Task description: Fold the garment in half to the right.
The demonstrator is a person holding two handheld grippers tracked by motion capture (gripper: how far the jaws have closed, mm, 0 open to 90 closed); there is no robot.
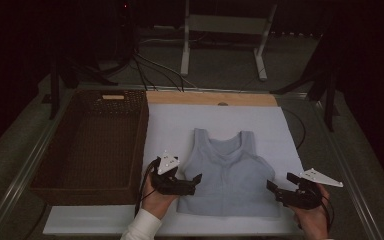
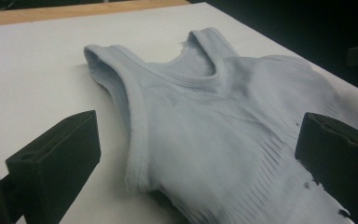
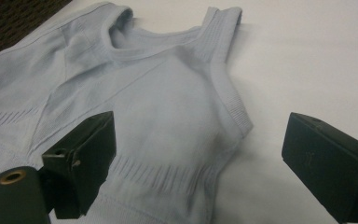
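Note:
A pale blue sleeveless top (image 1: 227, 170) lies flat on a white sheet (image 1: 180, 125), straps toward the far side. My left gripper (image 1: 195, 184) sits at the top's lower left edge, jaws wide apart. In the left gripper view the top (image 2: 205, 116) lies between and beyond the jaws of that gripper (image 2: 196, 154), and neither pad presses on it. My right gripper (image 1: 280, 182) is by the top's lower right corner, also open. In the right gripper view the cloth (image 3: 158, 102) shows loose in front of that gripper (image 3: 200, 158), its armhole edge in the gap.
A dark wicker basket (image 1: 80, 192) stands along the left of the sheet, with nothing visible inside. A wooden strip (image 1: 210, 98) runs behind the sheet. Cables and a white stand (image 1: 185, 50) are on the floor beyond the table.

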